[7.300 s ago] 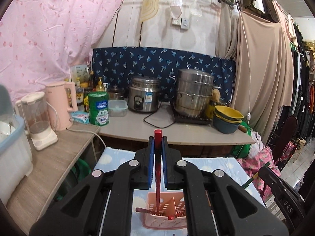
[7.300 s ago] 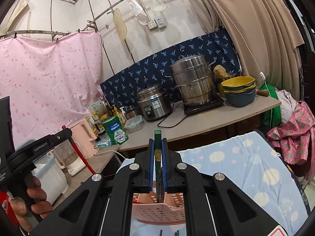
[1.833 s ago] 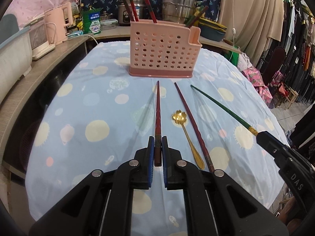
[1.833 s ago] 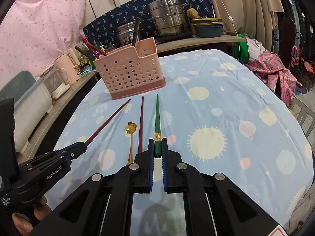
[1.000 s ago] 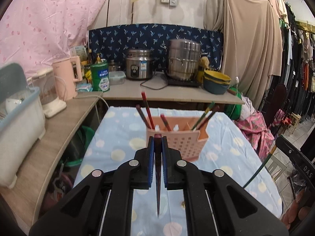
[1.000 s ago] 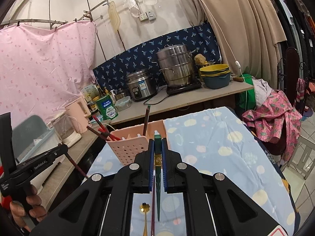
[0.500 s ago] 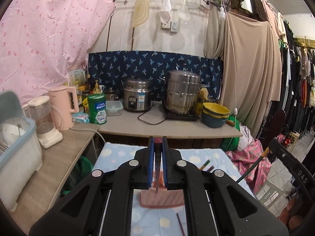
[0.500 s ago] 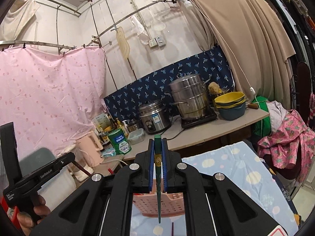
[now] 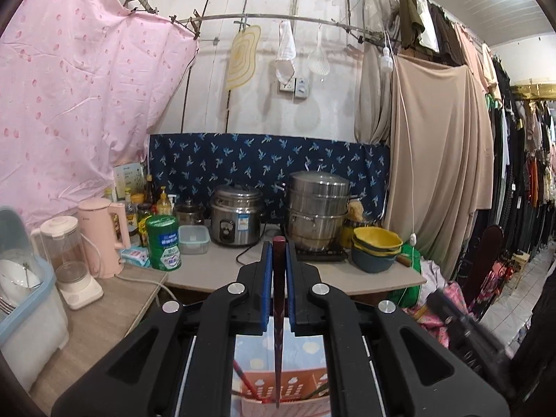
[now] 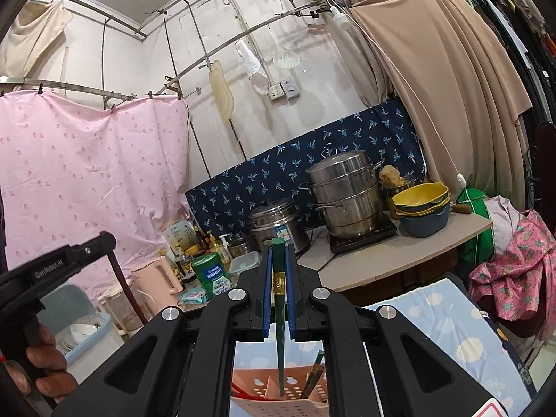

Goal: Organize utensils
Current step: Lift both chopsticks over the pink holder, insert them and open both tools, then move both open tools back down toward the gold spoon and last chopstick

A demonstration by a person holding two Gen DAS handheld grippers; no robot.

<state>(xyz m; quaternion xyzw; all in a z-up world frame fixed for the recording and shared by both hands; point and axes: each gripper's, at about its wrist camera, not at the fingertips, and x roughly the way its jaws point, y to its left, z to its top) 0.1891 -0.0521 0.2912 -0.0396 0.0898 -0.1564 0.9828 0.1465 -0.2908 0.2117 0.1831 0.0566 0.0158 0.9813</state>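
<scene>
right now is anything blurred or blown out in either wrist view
Left wrist view: the other black gripper at the right edge is smeared by motion, and the ceiling light top right blows out. Right wrist view: sharp and evenly lit; straight hanging rods bow from fisheye distortion in both.

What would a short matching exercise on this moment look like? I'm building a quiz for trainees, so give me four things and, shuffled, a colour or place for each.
Things:
1. chopstick in the left gripper
2. chopstick in the right gripper
3. utensil holder
4. top bowl of the stack

Colour or place:
A. yellow, on the counter beside the steamer pot
B. green with a gold band, tip pointing down
C. dark red, tip pointing down
D. pink and perforated, below both chopstick tips

Pairs: 1-C, 2-B, 3-D, 4-A
</scene>
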